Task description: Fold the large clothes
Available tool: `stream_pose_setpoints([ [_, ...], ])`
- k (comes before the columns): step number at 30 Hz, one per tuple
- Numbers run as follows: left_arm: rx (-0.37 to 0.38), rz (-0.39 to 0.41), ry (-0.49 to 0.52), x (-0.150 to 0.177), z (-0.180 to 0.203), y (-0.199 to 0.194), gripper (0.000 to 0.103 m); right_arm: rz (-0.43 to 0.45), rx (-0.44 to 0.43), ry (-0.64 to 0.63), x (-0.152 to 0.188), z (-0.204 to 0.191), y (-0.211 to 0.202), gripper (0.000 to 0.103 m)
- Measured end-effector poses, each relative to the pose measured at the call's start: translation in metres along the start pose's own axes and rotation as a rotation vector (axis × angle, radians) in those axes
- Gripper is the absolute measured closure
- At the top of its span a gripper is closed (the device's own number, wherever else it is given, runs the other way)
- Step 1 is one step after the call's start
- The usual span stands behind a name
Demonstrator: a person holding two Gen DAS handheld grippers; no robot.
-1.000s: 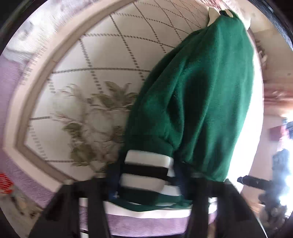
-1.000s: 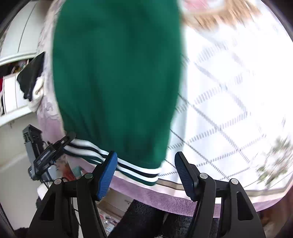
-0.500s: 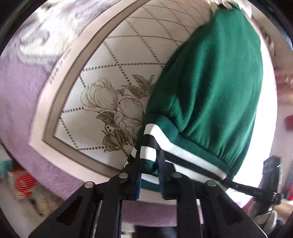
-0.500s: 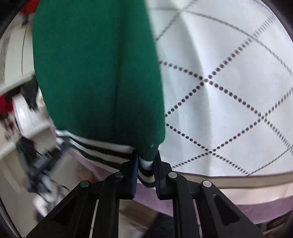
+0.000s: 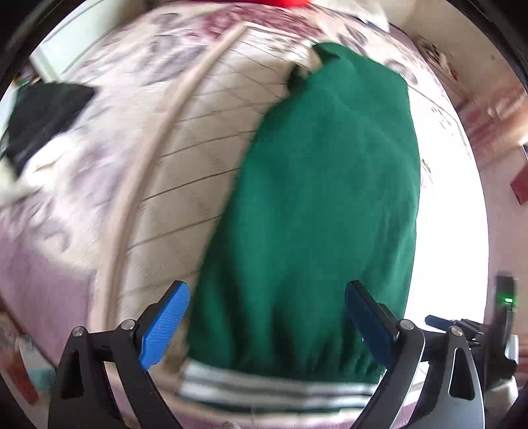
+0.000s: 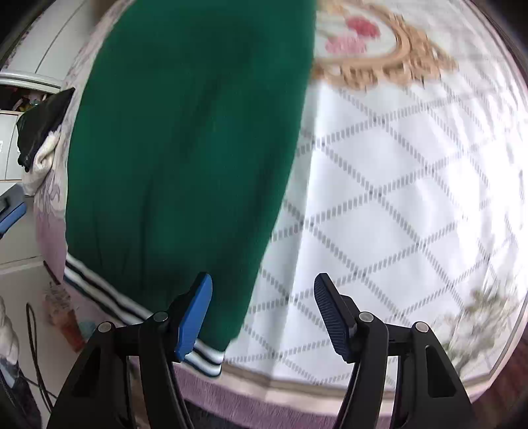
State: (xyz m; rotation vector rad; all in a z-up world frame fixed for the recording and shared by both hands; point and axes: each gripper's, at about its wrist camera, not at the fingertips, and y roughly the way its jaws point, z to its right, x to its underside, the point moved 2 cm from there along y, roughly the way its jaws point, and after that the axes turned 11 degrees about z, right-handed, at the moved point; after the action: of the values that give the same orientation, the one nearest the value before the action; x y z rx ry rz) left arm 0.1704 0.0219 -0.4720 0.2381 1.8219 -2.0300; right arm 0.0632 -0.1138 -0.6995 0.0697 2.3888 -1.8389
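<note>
I've just let go of the hem: both tongs (image 5: 265,321) (image 6: 262,312) are opening, clear of the green sweater (image 5: 326,211), now flat on the bed (image 6: 412,204), ready for folding.

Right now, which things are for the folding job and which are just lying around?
For the job:
green sweater, flat on the bed
left claw, jaws opening, nothing gripped
right claw, jaws opening, nothing gripped
quilted bedspread beneath

Lying about:
black garment
red thing

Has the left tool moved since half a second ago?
Yes. The left tool let go of the green sweater's striped hem and pulled back; its jaws are opening, and the bedspread looks farther off.
</note>
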Motion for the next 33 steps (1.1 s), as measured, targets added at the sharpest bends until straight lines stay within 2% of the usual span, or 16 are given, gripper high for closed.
stream_pose_setpoints([
  [4,-0.053,-0.08,0.137,-0.003,0.023,0.084,0.006,0.121,0.017,-0.039,-0.029,-0.002,0.003,0.038],
  [5,-0.071,-0.093,0.158,-0.002,0.025,0.098,0.006,0.138,0.026,-0.046,-0.036,-0.002,0.003,0.048],
  [6,-0.094,-0.113,0.187,0.001,0.026,0.115,0.001,0.141,0.031,-0.054,-0.043,-0.003,0.005,0.055],
  [7,-0.095,-0.116,0.203,0.003,0.026,0.123,0.0,0.143,0.025,-0.052,-0.049,-0.003,0.007,0.06],
  [10,-0.082,-0.064,0.224,0.003,0.027,0.13,0.0,0.173,0.005,-0.007,-0.067,0.003,0.001,0.07],
  [12,-0.088,-0.042,0.221,0.002,0.027,0.13,0.0,0.171,0.018,0.008,-0.077,0.007,-0.009,0.07],
  [16,-0.088,-0.109,0.208,-0.009,0.031,0.131,0.0,0.166,0.025,0.068,-0.099,0.02,-0.032,0.069],
  [18,-0.03,-0.134,0.187,-0.019,0.025,0.122,0.0,0.166,0.025,0.099,-0.104,0.025,-0.045,0.068],
  [21,0.154,-0.159,0.054,-0.046,0.008,0.08,0.0,0.177,0.072,0.112,-0.113,0.04,-0.067,0.067],
  [22,0.188,-0.147,0.014,-0.059,0.004,0.066,0.0,0.174,0.1,0.118,-0.124,0.024,-0.058,0.067],
  [24,0.247,-0.1,-0.064,-0.098,-0.001,0.04,0.0,0.178,0.114,0.148,-0.14,0.03,-0.057,0.067],
  [26,0.31,-0.054,-0.093,-0.135,0.005,0.033,0.0,0.186,0.104,0.198,-0.152,0.04,-0.05,0.067],
  [27,0.313,-0.032,-0.08,-0.154,0.011,0.037,0.0,0.195,0.093,0.229,-0.16,0.046,-0.043,0.067],
  [31,0.148,0.032,0.033,-0.202,0.023,0.084,0.0,0.224,0.06,0.297,-0.181,0.053,-0.017,0.067],
  [33,0.089,-0.014,0.072,-0.207,0.023,0.122,0.001,0.237,0.052,0.304,-0.192,0.054,-0.007,0.065],
])
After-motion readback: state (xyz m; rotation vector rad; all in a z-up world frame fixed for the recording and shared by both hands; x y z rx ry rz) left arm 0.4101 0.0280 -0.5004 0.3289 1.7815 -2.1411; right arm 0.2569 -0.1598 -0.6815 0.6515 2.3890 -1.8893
